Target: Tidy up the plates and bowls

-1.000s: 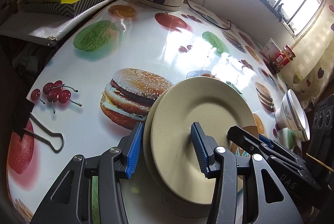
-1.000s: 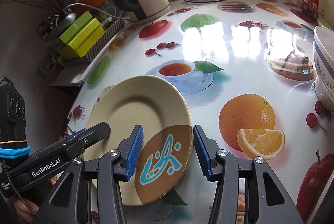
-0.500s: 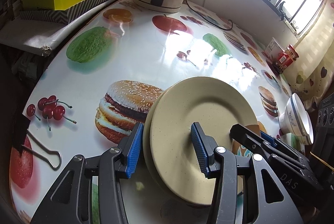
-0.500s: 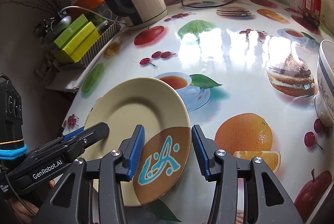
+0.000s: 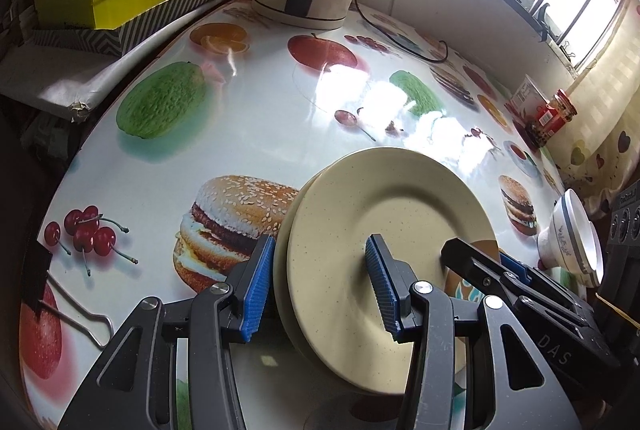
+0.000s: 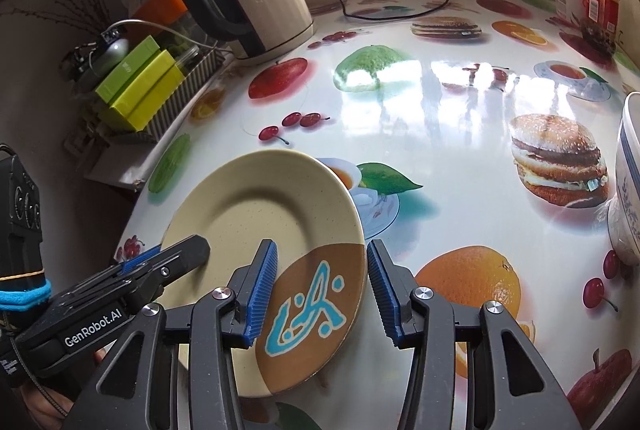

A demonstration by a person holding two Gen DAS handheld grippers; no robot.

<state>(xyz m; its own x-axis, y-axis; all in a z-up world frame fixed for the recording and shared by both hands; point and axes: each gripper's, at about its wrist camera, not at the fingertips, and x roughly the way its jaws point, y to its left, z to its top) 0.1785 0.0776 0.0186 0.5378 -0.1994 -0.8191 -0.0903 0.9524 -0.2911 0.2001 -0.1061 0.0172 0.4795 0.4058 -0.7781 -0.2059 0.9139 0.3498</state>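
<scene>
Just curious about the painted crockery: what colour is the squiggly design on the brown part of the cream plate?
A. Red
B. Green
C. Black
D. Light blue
D: in the right wrist view the cream plate carries a light blue squiggle on its brown section.

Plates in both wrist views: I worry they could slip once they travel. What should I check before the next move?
1. Plates sit between the left claw's fingers: ok.
2. Plates sit between the right claw's fingers: ok.
3. Either claw firmly clamped on the rim: cannot tell.
4. Two plates nested as one stack, rims slightly offset: ok.
5. Bowl stands apart from the plates: ok.
6. Open table surface ahead for setting down: ok.
</scene>
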